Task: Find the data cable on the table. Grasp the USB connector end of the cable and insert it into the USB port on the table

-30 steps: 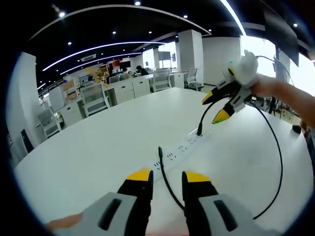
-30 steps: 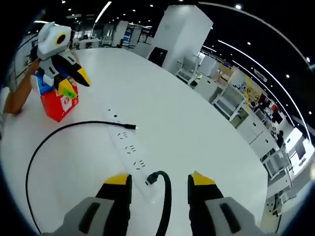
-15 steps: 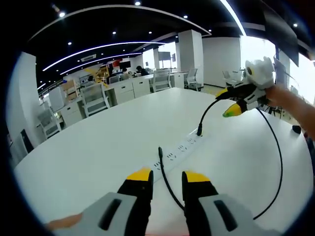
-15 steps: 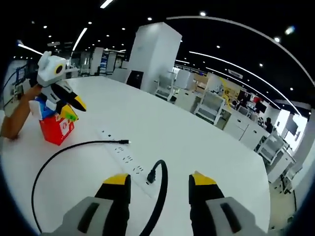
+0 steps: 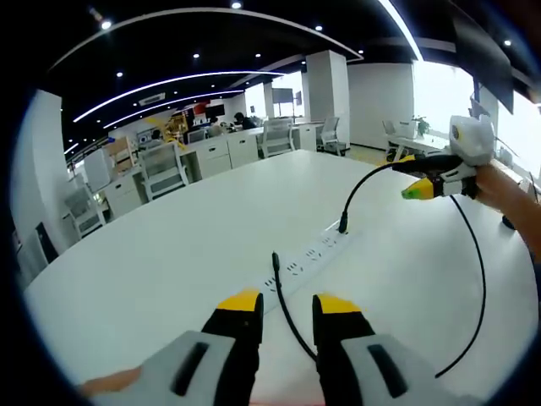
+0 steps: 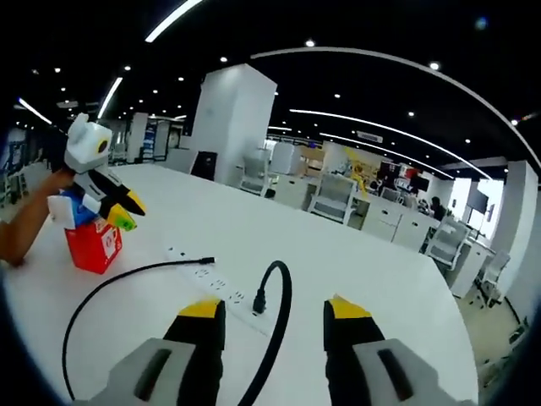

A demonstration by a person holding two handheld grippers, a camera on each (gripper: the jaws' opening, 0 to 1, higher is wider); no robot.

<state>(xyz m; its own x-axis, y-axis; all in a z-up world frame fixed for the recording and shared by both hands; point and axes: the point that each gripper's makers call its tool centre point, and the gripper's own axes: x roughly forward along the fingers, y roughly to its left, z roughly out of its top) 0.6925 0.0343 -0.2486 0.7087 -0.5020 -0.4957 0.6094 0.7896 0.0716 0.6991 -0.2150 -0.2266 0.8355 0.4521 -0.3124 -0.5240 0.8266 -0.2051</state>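
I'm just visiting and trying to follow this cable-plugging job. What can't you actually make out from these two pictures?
- Power strip, left gripper view: sockets too small to pick out a USB port.
- Black cable, right gripper view: its lower run is cut off by the bottom edge between the jaws, so any grip is unclear.
- Red box, right gripper view: label too small to read.

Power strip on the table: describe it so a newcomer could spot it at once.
On the big white table, look at the middle, just ahead of the left gripper. The power strip is a long, flat white bar dotted with dark socket slots, lying under the black cable, the table's sole white fixture.
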